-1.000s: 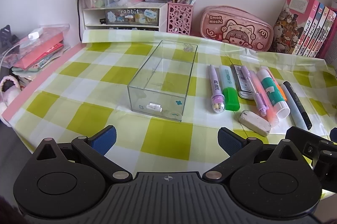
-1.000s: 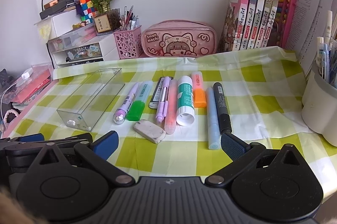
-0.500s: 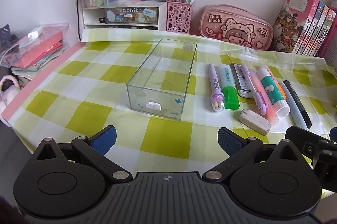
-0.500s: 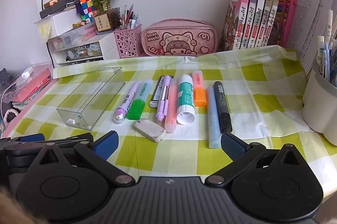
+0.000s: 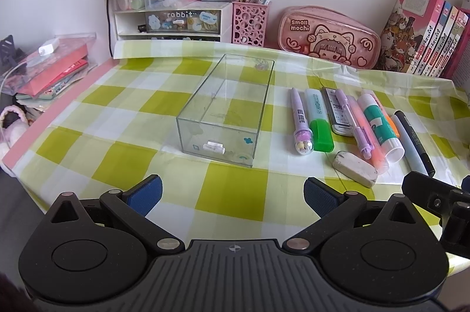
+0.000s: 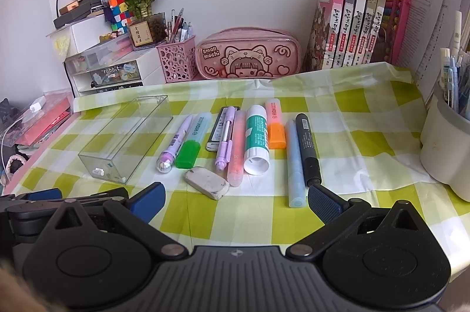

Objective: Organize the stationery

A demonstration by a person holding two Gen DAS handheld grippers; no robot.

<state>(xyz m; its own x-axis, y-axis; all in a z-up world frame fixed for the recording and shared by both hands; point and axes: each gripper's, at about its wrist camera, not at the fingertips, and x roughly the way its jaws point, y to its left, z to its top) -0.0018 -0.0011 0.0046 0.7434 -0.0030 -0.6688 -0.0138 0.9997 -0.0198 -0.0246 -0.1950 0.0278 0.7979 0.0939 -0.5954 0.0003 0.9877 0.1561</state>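
An empty clear plastic box (image 5: 226, 109) (image 6: 126, 136) lies on the green checked cloth. To its right lies a row of stationery: a purple pen (image 6: 173, 143), a green highlighter (image 6: 192, 143), a glue stick (image 6: 257, 138), an orange highlighter (image 6: 274, 128), a light blue marker (image 6: 294, 162), a black marker (image 6: 307, 146) and a white eraser (image 6: 207, 182) in front. My left gripper (image 5: 232, 193) is open and empty near the cloth's front edge, in front of the box. My right gripper (image 6: 235, 199) is open and empty, in front of the eraser and markers.
A pink pencil case (image 6: 248, 55), a pink pen holder (image 6: 177, 61), a white drawer unit (image 5: 170, 18) and books (image 6: 352, 21) line the back wall. A white cup of pens (image 6: 446, 147) stands at the right. Red folders (image 5: 50, 65) lie off the left edge.
Both views have shifted slightly: the objects sit a little higher in the frames. Nothing on the cloth has moved, and both grippers stay open.
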